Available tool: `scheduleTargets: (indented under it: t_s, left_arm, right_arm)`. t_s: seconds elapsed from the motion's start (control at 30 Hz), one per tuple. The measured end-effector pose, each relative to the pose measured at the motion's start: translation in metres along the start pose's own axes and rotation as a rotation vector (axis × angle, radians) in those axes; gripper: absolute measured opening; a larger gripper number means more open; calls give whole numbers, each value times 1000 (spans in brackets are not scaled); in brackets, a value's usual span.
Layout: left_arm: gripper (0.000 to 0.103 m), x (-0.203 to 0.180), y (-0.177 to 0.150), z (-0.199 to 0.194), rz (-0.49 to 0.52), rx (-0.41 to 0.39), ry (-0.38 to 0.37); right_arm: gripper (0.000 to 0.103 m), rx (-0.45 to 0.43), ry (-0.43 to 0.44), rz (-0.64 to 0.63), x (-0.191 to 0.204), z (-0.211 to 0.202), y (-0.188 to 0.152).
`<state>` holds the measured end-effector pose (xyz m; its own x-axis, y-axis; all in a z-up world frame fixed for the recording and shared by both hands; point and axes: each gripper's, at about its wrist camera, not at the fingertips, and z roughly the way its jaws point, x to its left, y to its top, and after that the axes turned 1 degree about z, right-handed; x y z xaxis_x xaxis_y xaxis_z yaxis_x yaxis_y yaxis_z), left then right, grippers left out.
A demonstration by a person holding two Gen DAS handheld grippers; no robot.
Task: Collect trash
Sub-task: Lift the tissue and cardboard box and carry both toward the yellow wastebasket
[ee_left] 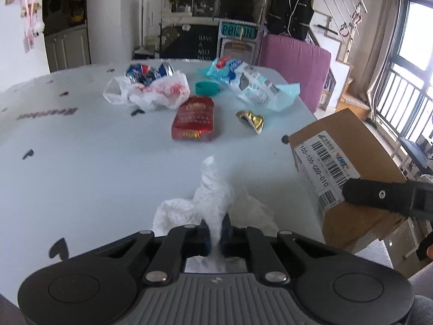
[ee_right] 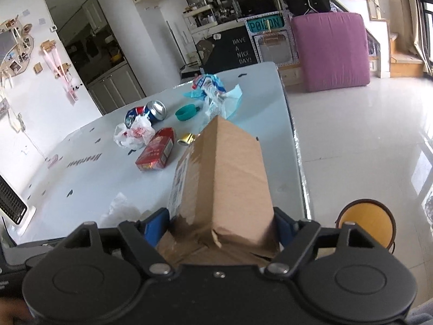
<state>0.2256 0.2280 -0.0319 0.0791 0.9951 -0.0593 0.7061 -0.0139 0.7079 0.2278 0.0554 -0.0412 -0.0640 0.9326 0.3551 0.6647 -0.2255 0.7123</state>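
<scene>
- The left gripper is closed tight on a white crumpled tissue, which sticks up from the fingers above the near part of the pale table
- The right gripper clamps the near end of a brown cardboard box by both sides; the box seems lifted off the table's right edge, though its underside is hidden
- Further out lie a red packet and a gold wrapper
- At the far side sit a white plastic bag touching crushed cans, a teal lid and a blue-and-white snack bag
</scene>
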Motion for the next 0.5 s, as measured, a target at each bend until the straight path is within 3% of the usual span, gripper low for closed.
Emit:
scheduleTargets:
  t_s: [0.27,0.33,0.5]
  left_arm:
    - [6,-11,12,-43,-19,-117,10]
    - [6,-19,16,-51,-14,-138,9]
    - [6,-41,22,-62,-1,-165,1]
  right_arm:
    - [79,-93,18,-22,-7,-34,15]
    - [68,-116,23,-25,-11,-44,19]
    - [66,-136,18,-16,-25,-61,24]
